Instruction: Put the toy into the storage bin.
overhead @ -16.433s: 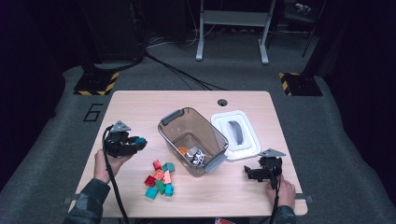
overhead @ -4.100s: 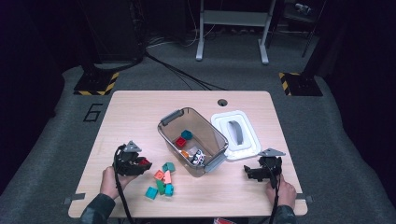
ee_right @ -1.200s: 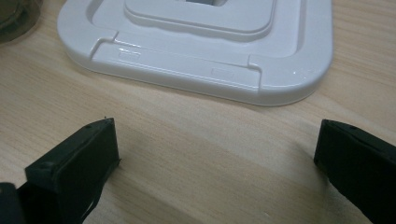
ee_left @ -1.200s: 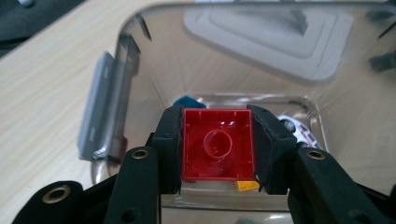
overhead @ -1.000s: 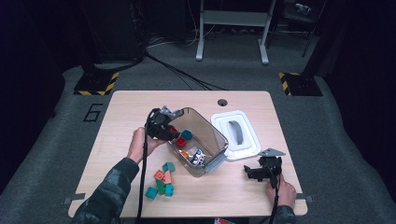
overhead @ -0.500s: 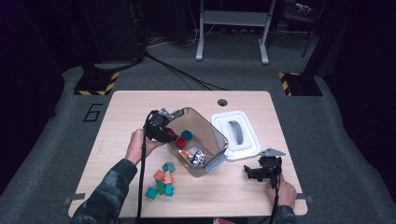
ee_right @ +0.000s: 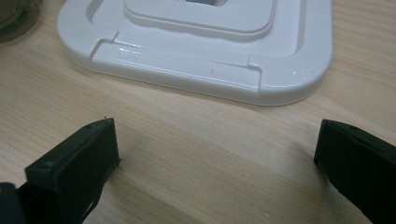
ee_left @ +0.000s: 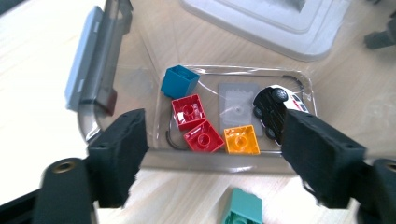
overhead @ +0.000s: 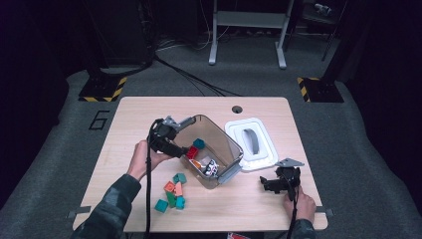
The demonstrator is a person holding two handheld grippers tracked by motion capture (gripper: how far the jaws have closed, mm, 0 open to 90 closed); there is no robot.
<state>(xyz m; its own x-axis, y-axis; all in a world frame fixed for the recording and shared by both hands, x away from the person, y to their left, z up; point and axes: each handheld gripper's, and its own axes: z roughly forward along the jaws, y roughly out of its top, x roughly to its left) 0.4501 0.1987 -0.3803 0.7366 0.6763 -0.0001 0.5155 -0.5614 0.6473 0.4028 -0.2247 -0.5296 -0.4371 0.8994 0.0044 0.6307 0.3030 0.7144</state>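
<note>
A clear plastic bin stands mid-table. In it lie two red bricks, an orange brick, a blue brick and a small toy car. My left gripper hovers over the bin's near-left rim. Its jaws have just been opening, and they now stand wide with nothing pressed between them; the bricks lie below in the bin. In the left gripper view the left gripper looks straight down into the bin. My right gripper rests open near the front right edge, and in its own view the right gripper holds nothing.
The bin's white lid lies flat to the right of the bin, just beyond the right gripper's jaws. Several loose teal, orange and red bricks sit on the table in front of the bin. A round hole marks the table's far edge.
The left gripper's jaws have opened over the bin. The red brick that was at its tips now lies inside the bin. The right gripper has stayed put.
</note>
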